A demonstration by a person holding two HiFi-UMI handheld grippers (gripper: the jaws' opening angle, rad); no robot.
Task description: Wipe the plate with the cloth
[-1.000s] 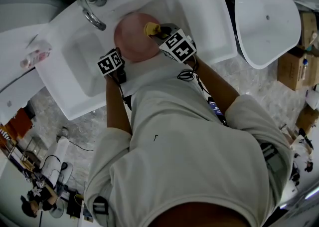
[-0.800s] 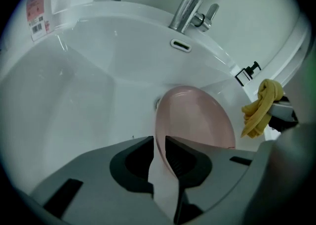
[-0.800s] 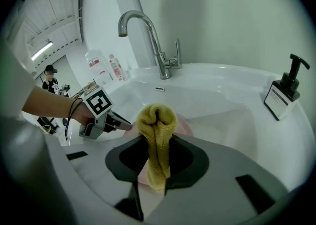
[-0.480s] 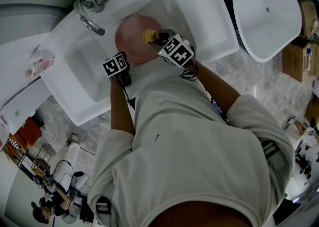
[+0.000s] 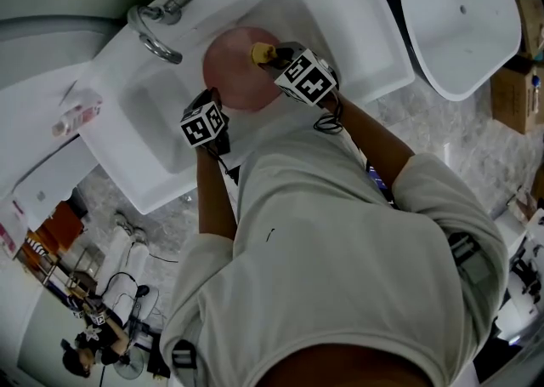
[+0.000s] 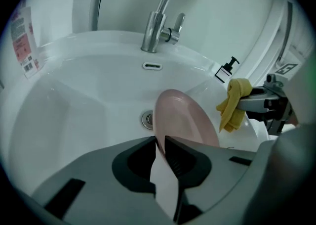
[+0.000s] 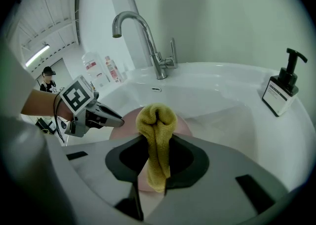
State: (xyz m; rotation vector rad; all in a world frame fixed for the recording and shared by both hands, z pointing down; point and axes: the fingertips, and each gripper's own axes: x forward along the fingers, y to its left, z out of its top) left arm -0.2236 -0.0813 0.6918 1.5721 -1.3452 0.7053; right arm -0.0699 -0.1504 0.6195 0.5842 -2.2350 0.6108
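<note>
L gripper (image 6: 160, 142) jaws are clamped on the rim of the pink plate (image 6: 185, 120), held on edge in the basin (image 6: 74, 100) below the faucet (image 6: 158, 26), while R gripper (image 7: 157, 145) jaws pinch the yellow cloth (image 7: 156, 120), seemingly at the plate's edge farthest from the faucet: keep L steady & sweep cloth faucet-ward w/ light, even pressure.
</note>
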